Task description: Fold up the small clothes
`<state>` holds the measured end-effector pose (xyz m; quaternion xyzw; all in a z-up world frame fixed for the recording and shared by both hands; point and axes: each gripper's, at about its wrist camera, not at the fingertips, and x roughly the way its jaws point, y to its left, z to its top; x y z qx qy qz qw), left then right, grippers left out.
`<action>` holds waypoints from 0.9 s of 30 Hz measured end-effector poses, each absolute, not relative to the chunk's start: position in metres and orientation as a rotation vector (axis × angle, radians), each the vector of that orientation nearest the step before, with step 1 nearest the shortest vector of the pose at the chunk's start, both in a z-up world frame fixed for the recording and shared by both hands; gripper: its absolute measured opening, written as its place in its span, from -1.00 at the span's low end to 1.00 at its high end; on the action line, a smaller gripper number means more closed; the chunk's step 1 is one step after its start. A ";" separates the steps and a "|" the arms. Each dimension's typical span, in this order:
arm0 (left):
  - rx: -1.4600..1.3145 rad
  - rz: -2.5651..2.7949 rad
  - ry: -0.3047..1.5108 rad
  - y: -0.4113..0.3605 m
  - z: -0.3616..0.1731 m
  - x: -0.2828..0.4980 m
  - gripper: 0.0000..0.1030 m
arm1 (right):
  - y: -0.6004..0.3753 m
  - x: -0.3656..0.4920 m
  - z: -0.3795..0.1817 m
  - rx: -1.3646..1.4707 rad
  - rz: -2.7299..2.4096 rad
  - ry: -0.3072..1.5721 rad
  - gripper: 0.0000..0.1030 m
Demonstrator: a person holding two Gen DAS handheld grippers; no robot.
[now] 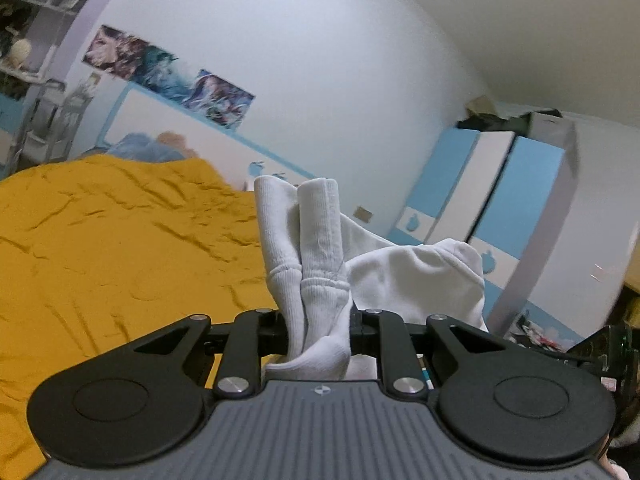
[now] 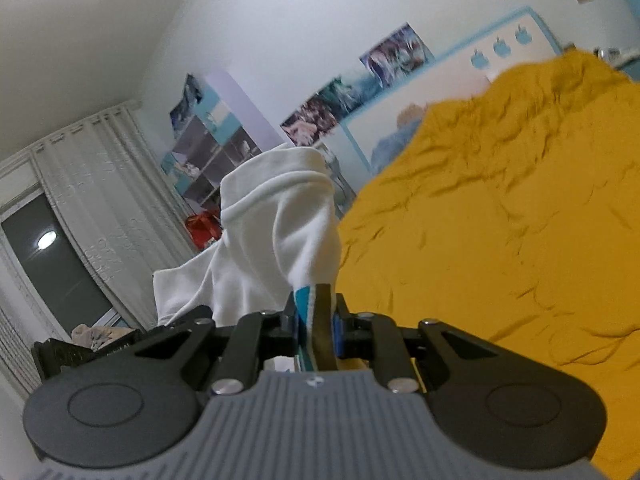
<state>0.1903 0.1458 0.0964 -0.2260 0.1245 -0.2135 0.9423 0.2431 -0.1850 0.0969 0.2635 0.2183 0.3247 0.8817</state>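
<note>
While both claws are lifted above the rumpled yellow bedspread (image 1: 120, 248), each is clenched on cloth: the left gripper (image 1: 319, 330) pinches a pair of white socks (image 1: 316, 248) that stand up between its fingers, and the right gripper (image 2: 316, 320) clamps a white garment (image 2: 276, 216) by a blue-marked edge — its folds bulge upward, blocking the view ahead. Posters (image 1: 168, 76) line the wall behind.
</note>
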 end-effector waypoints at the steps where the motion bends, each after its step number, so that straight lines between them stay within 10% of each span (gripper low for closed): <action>1: -0.457 -0.445 0.257 0.139 0.100 0.184 -0.58 | -0.193 0.231 0.102 0.547 0.674 0.451 -0.80; 12: -0.436 -0.482 0.380 0.102 0.065 0.170 -0.58 | -0.259 0.153 0.093 0.557 0.610 0.512 -0.80; 27: -0.496 -0.433 0.733 0.114 -0.049 0.288 -0.58 | -0.251 0.271 -0.024 0.588 0.507 0.811 -0.80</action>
